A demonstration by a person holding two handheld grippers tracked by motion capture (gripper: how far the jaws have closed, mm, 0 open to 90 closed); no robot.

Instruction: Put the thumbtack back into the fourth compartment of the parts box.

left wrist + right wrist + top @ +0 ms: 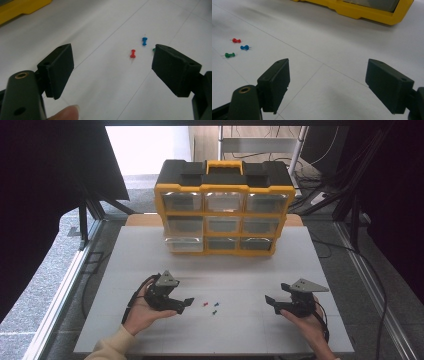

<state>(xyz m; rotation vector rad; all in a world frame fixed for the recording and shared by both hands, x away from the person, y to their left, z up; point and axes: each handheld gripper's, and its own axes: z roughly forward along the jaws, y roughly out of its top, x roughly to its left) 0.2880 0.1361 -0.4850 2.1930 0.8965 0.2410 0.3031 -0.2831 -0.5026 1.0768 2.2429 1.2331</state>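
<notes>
Three push pins lie close together on the white table [220,270]: a red pin [205,304], a blue pin [217,304] and a green pin [214,312]. My left gripper [185,304] is open just left of them, resting low in a hand. In the left gripper view the red pin [132,53] and blue pin [144,41] lie ahead between the jaws of the left gripper [112,67], and the green pin [153,50] peeks out beside the right jaw. My right gripper [272,304] is open, empty, well right of the pins. The right gripper view has the red pin [236,40], blue pin [244,47] and green pin [229,55] far left of the right gripper [327,85].
A yellow and black drawer organizer [222,210] with several clear drawers stands upright at the back of the table; its base shows as a yellow edge [367,10] in the right gripper view. Dark frames and cables flank the table.
</notes>
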